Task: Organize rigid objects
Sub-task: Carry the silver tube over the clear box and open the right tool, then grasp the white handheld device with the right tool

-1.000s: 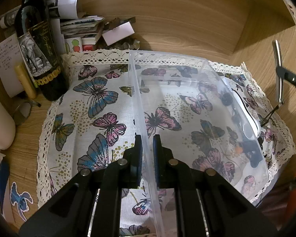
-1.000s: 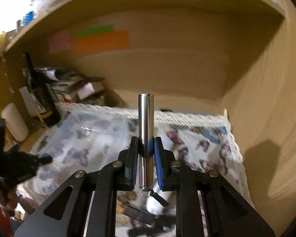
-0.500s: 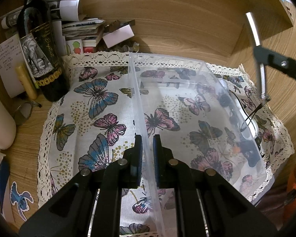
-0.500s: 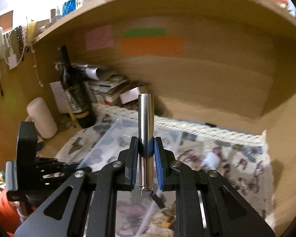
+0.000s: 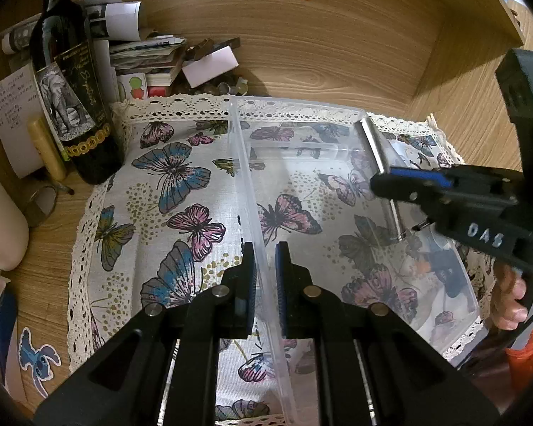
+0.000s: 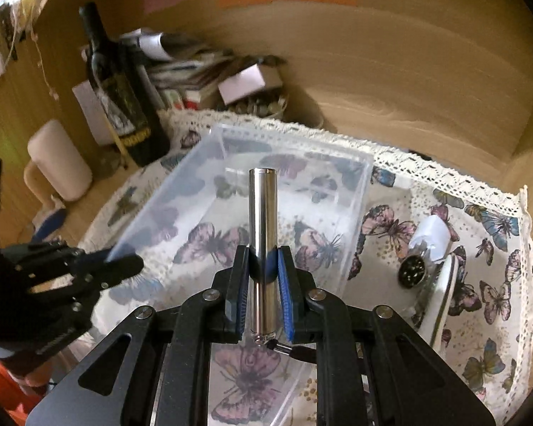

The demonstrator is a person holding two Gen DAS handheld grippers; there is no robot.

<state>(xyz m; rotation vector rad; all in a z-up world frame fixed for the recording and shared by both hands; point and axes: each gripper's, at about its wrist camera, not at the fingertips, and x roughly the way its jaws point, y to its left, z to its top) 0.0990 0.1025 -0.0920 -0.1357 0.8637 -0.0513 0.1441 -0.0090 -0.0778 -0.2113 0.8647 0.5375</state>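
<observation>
A clear plastic box (image 5: 295, 104) lies on a butterfly-print cloth (image 5: 167, 177). My left gripper (image 5: 264, 254) is shut on the box's near left wall, which runs up between its blue pads. My right gripper (image 6: 263, 261) is shut on a polished metal cylinder (image 6: 263, 209) that stands upright in the jaws, with a small dark tab hanging from its lower end. In the left wrist view the right gripper (image 5: 382, 184) holds the metal cylinder (image 5: 373, 145) over the box's right side. The box (image 6: 287, 133) holds nothing that I can make out, and the left gripper (image 6: 120, 264) grips its left edge.
A dark wine bottle (image 5: 74, 99) stands left of the cloth, beside stacked papers (image 5: 145, 53) and a pale roll (image 5: 0, 220). Right of the box lie a white object with a round black connector (image 6: 421, 248) and a dark-rimmed white piece (image 6: 444, 284). Wooden walls close the back and right.
My right gripper has come down and in from the right with the metal cylinder, and now hangs over the box. The left gripper and the box have stayed put.
</observation>
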